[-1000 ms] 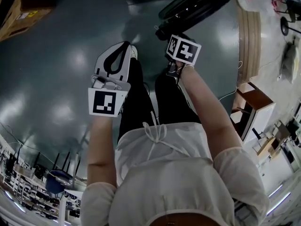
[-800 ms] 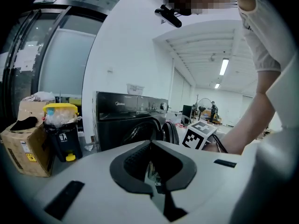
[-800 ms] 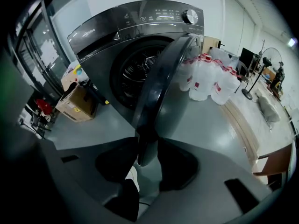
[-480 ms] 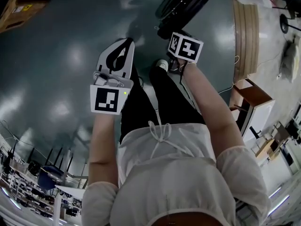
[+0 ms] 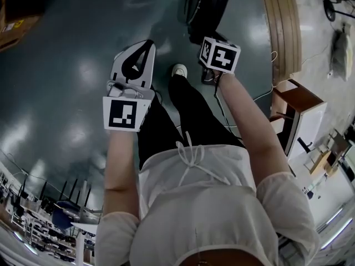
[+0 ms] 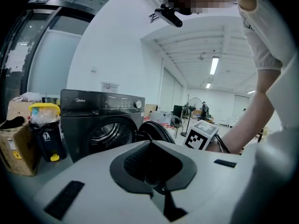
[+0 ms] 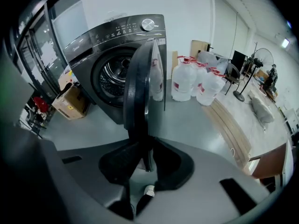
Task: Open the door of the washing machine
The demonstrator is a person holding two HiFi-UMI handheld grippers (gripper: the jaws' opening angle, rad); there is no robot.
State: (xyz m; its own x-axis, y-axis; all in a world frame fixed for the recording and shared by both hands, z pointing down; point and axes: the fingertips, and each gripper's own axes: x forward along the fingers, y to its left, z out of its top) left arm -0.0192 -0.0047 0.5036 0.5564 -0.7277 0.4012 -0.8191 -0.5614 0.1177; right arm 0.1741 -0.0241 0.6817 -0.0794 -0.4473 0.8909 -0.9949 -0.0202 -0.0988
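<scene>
Right gripper (image 7: 148, 161): jaws have just been closing and are now pinching narrowly on the door (image 7: 140, 87). The door's dark rim is running down edge-on between the pads, which appear to be pressing on it. The door is standing swung wide out from the front of the washing machine (image 7: 107, 41), leaving the drum opening (image 7: 114, 76) showing.

Left gripper (image 6: 152, 167): jaws are sitting together, gripping nothing, pointing toward the washing machine from well apart.

Water jugs (image 7: 196, 85) are standing just beside the washing machine on the door's side. A cardboard box (image 7: 70, 101) is lying on the floor (image 7: 84, 125) at the machine's other side.
</scene>
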